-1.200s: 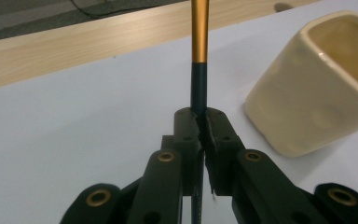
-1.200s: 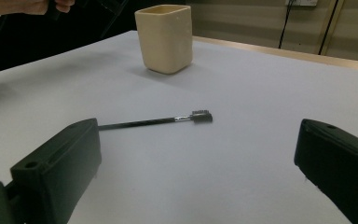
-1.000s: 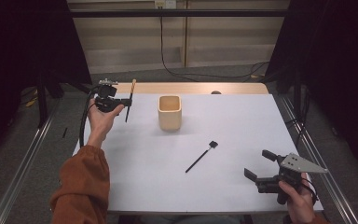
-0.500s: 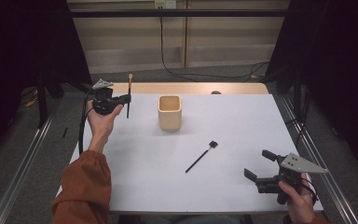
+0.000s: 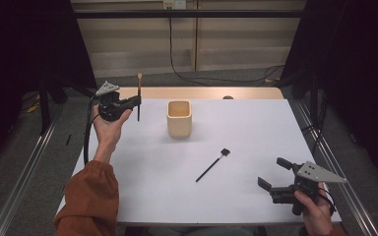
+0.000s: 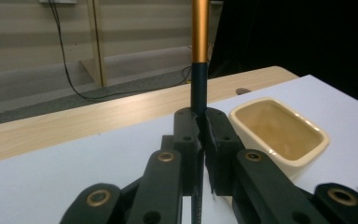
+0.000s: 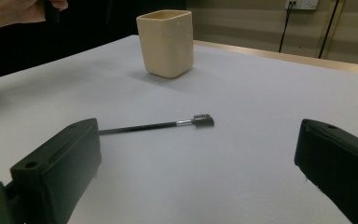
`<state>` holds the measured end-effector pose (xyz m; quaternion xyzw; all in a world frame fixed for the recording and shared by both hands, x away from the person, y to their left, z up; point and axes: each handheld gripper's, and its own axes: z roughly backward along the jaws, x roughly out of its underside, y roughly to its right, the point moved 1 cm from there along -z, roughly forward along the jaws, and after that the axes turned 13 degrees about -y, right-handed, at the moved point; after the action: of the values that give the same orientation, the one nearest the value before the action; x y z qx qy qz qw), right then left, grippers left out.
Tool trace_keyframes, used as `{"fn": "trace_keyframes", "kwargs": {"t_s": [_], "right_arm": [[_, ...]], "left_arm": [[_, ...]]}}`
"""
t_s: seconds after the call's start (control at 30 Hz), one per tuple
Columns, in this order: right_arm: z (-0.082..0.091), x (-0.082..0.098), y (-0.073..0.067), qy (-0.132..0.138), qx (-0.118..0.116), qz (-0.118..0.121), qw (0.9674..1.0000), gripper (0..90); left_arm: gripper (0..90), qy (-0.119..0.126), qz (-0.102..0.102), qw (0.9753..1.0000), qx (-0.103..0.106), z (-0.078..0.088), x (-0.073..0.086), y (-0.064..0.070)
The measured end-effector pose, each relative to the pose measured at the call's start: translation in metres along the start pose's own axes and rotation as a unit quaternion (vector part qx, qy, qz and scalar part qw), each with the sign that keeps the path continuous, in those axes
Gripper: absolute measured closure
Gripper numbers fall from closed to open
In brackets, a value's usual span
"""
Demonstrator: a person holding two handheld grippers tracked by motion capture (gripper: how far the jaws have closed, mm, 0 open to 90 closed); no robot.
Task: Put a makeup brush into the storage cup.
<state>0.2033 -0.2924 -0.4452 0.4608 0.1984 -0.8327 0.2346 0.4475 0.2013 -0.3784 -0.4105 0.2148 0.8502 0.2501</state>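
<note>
My left gripper (image 5: 136, 102) is raised over the table's far left, shut on a thin brush (image 5: 139, 93) that stands upright, with a gold upper shaft and a dark lower shaft. In the left gripper view the jaws pinch the brush (image 6: 199, 51) at its dark part, and the cream cup (image 6: 279, 135) sits just beyond to the right. The cup (image 5: 179, 118) stands empty at the centre back of the table. A second black brush (image 5: 211, 165) lies flat on the white sheet. My right gripper (image 5: 272, 172) rests open near the front right, with the flat brush (image 7: 158, 125) ahead of its jaws.
The white sheet (image 5: 246, 132) covers the table, with a wooden strip (image 5: 202, 93) along its far edge. Metal rails run down both sides. A black cable (image 5: 192, 73) lies on the floor behind. A sleeved forearm (image 5: 91, 196) reaches in from the front left.
The left hand has turned the held brush from a slight tilt to upright and lifted it a little. The right gripper and the flat brush have not moved.
</note>
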Motion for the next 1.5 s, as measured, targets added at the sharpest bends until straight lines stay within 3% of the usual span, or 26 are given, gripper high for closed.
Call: {"fn": "trace_keyframes", "kwargs": {"t_s": [0.2,0.53,0.77,1.1,1.5], "right_arm": [[-0.001,0.000,0.000,0.006,-0.002,-0.005,1.0000,0.0],[-0.001,0.000,-0.001,0.014,-0.002,-0.013,0.9998,0.0],[-0.001,0.000,-0.001,0.018,-0.002,-0.014,0.9997,0.0],[-0.001,0.000,-0.001,0.018,-0.004,-0.016,0.9997,0.0],[0.000,0.000,-0.001,0.017,-0.004,-0.016,0.9997,0.0]], "left_arm": [[84.4,0.012,-0.002,0.9998,0.012,0.005,-0.002,0.007],[84.4,0.018,-0.024,0.9991,0.030,0.010,-0.011,0.021],[84.4,0.016,-0.030,0.9983,0.048,0.007,-0.016,0.034],[84.4,0.014,-0.044,0.9976,0.051,0.003,-0.026,0.050],[84.4,0.023,-0.051,0.9957,0.074,-0.003,-0.041,0.067]]}}
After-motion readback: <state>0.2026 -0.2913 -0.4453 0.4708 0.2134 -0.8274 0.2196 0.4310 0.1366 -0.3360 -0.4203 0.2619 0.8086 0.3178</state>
